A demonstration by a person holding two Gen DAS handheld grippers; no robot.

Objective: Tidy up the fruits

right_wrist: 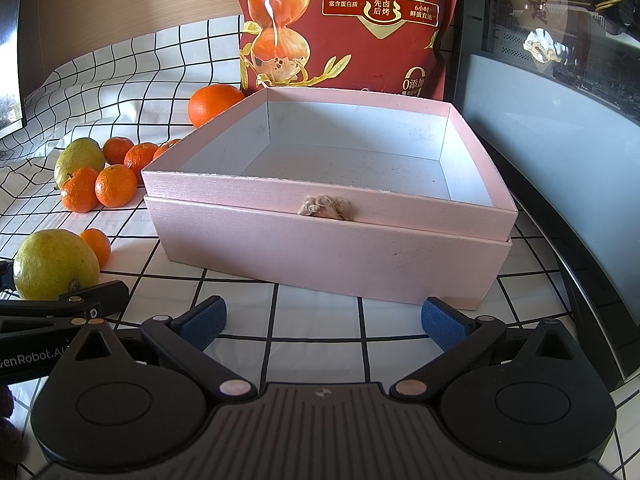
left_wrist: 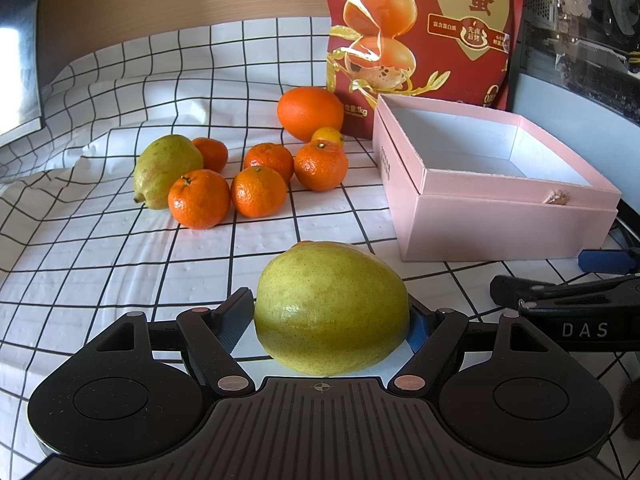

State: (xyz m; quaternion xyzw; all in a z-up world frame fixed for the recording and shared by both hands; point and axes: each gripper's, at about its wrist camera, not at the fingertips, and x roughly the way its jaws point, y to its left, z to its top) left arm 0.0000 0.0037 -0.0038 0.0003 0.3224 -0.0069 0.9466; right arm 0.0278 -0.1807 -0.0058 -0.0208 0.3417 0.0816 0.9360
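White black-gridded cloth (left_wrist: 100, 264) covers the tabletop, wrinkled toward 10 o'clock. The red snack bag (left_wrist: 420, 28) stands at 12 o'clock, just behind the pink box (right_wrist: 320, 248), whose interior holds no fruit. Open cloth separates the box's near edge from the right gripper (right_wrist: 322, 322); its jaws stand apart, holding nothing. The left gripper (left_wrist: 332, 316) has its jaws clamped on a large green pear (left_wrist: 332, 304), at 7 o'clock from the box. A second pear (left_wrist: 166, 170), one orange (left_wrist: 310, 112) and small mandarins (left_wrist: 258, 192) cluster at 11 o'clock.
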